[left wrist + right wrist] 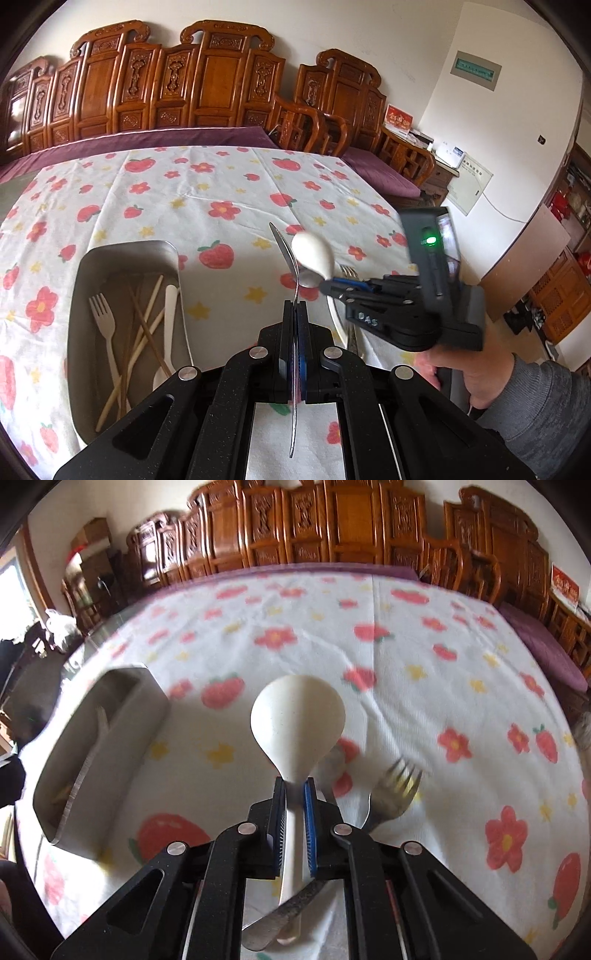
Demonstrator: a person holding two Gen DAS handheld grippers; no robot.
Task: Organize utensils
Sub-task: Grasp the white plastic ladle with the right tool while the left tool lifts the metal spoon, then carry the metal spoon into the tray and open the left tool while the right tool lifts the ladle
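Your left gripper [295, 308] pinches a metal spoon [291, 258]; your right gripper [294, 788] pinches a white spoon [297, 720]. Bowls nearly touch mid-frame: collision risk. Tray [122, 251] sits lower left.

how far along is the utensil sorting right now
Done: the metal tray already holds a white fork, chopsticks and a white spoon.
In hand: the left gripper is shut on a metal spoon; the right gripper is shut on a white rice spoon, both above the tablecloth.
Left: a metal fork and at least one more metal utensil lie outside the tray.
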